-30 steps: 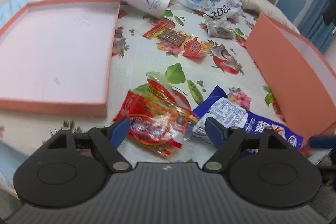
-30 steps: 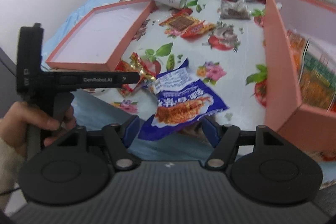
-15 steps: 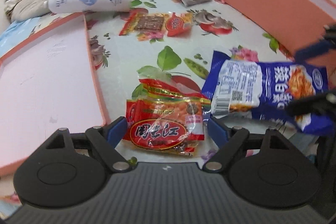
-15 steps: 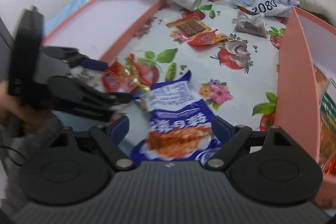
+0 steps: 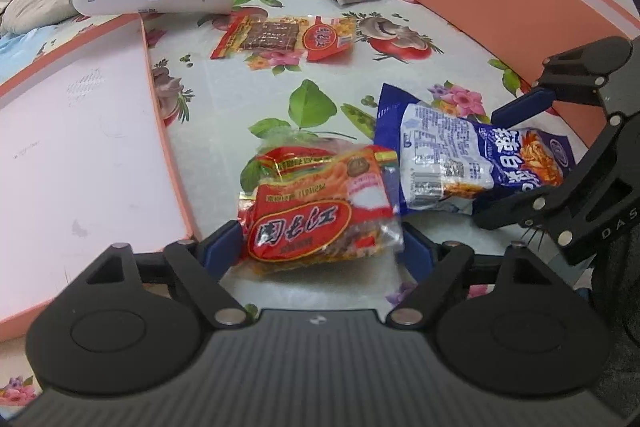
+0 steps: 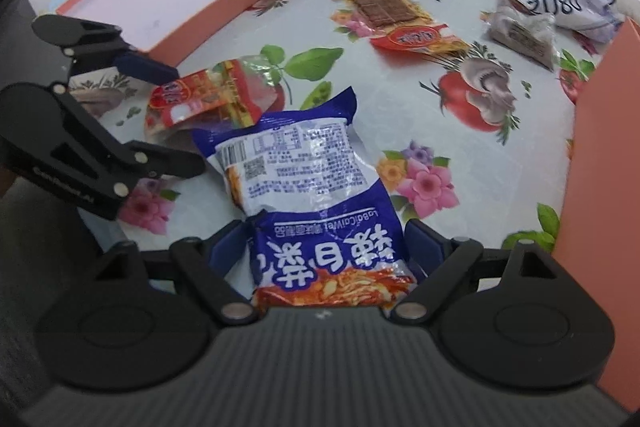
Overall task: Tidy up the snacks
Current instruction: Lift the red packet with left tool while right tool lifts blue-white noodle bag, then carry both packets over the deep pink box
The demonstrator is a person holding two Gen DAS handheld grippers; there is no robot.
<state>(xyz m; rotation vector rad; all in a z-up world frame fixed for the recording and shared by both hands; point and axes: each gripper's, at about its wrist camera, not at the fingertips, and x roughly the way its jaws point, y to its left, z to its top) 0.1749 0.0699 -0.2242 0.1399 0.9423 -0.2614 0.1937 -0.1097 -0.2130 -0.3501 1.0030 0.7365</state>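
We hold both grippers wide — the left gripper [image 5: 320, 247] straddles the red packet [image 5: 320, 211], its jaws just closing a little; the right gripper [image 6: 326, 247] straddles the blue packet [image 6: 308, 187].

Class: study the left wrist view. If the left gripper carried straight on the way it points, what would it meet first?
Most likely the red snack packet, which lies between the open left gripper fingers, then the flowered tablecloth under it. Exact depth is unclear.

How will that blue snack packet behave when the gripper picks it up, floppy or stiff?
The blue snack packet looks like thin, crinkled film, so it will probably sag and bend rather than stay flat. Its glossy surface may slip between the pads. It lies flat on the tablecloth, so it should not roll.
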